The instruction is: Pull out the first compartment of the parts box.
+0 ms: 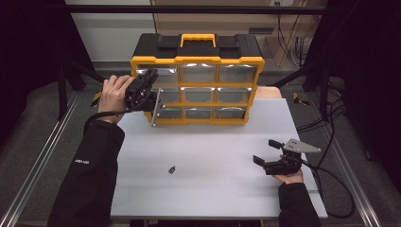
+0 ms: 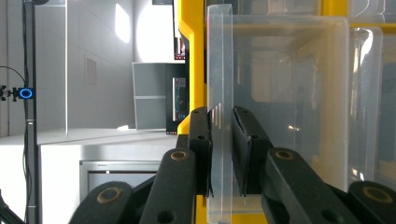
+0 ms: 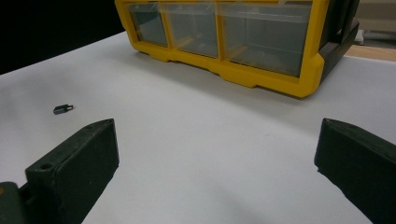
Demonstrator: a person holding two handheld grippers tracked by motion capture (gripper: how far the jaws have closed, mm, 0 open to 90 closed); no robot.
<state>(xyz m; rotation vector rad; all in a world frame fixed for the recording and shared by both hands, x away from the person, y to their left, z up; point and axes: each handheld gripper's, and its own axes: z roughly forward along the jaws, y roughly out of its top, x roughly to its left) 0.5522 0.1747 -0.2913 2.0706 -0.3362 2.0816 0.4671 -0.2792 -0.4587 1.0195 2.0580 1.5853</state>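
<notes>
A yellow and black drawer cabinet [image 1: 196, 60] with clear drawers stands at the back of the white table [image 1: 213, 189]. My left gripper [image 1: 153, 97] is at its left column, shut on the front panel of a clear drawer [image 1: 157, 108] that sticks out from the cabinet. In the left gripper view the two pads [image 2: 200, 140] clamp that clear panel [image 2: 219, 56] from both sides. My right gripper [image 1: 265, 151] rests low over the table's right side, open with nothing between its jaws. A small dark part [image 1: 172, 169] lies loose on the table.
In the right gripper view my right gripper [image 3: 217, 140] faces the cabinet's bottom row [image 3: 261, 77], and the small dark part [image 3: 62, 109] lies far to its left. Cables hang off the table's right edge [image 1: 331, 142]. Metal rails run along both sides.
</notes>
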